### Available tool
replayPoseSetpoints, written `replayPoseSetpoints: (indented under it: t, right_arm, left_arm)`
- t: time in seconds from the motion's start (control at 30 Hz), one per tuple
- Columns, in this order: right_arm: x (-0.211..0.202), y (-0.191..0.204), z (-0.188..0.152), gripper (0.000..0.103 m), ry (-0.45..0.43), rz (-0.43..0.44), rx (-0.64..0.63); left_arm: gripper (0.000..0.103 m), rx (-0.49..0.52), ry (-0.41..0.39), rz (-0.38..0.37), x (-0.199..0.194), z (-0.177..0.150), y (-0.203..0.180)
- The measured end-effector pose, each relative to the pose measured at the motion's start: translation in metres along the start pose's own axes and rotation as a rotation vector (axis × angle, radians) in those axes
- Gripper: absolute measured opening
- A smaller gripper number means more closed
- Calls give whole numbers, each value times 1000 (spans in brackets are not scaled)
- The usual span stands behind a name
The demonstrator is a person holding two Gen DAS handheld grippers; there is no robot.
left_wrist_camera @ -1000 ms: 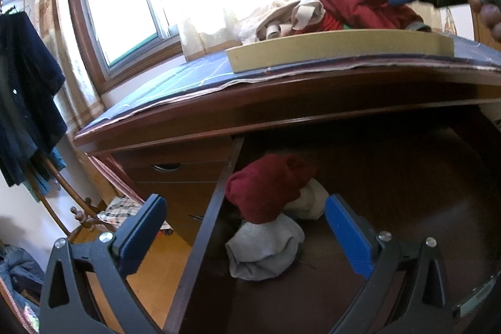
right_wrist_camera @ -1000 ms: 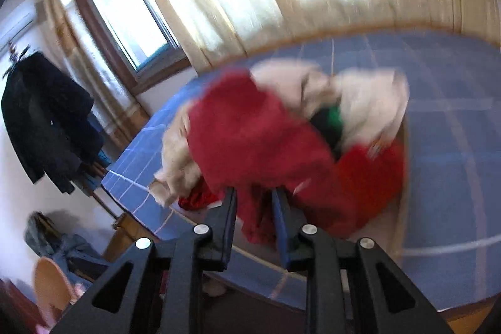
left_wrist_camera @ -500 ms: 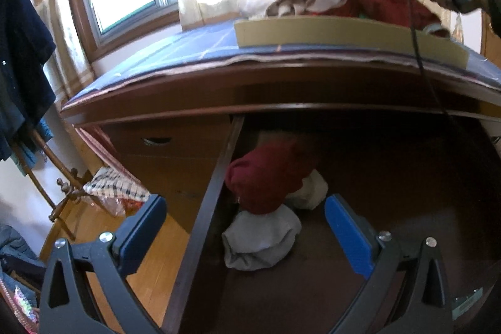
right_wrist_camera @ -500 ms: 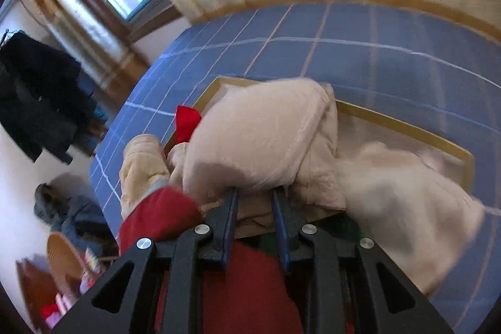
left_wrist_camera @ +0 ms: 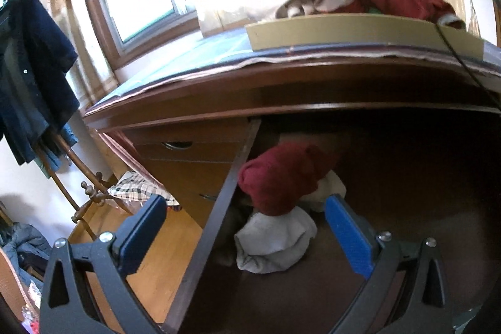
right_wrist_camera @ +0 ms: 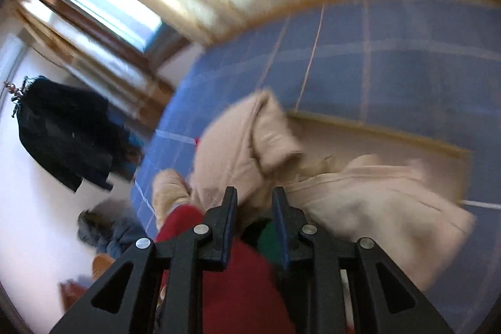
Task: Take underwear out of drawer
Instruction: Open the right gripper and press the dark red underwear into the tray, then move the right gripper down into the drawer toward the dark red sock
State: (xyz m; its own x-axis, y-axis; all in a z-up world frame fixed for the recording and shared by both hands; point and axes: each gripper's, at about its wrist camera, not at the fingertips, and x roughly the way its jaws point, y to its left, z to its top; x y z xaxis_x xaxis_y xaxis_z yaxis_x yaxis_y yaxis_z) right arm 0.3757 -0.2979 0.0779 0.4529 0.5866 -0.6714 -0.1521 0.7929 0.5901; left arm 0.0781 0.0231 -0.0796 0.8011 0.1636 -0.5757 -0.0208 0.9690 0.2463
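Underwear (left_wrist_camera: 281, 177) in open drawer (left_wrist_camera: 216, 218): soft, light, bunched.
Pinch top fold of red piece; left hand-held gripper (left_wrist_camera: 244, 227) gapes empty, right hand-held gripper (right_wrist_camera: 254, 219) narrow, grip unclear.

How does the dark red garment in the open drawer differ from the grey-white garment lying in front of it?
The dark red garment is deep red and sits farther back in the wooden drawer; the grey-white garment is pale and lies nearer the camera. The red one is the bulkier mound and rests partly on top of the grey-white one, which lies lower. Both are crumpled soft cloth near the drawer's left wall.
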Motion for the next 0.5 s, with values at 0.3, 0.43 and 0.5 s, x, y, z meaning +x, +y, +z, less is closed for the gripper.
replayPoseSetpoints:
  t: [0.3,0.43,0.5]
  right_arm:
    - [-92,27,-158,26,-258,-147,-54]
    - [-104,28,-223,26,-313,-191,-46]
    - [-102,34,-249,27,-325,-187,-44]
  left_arm:
    - [103,50,-68,-66,-8,-3,1]
    - [103,48,-45,-61,-5,-2,1]
    - [103,37,-37,-62,-4,-1,2]
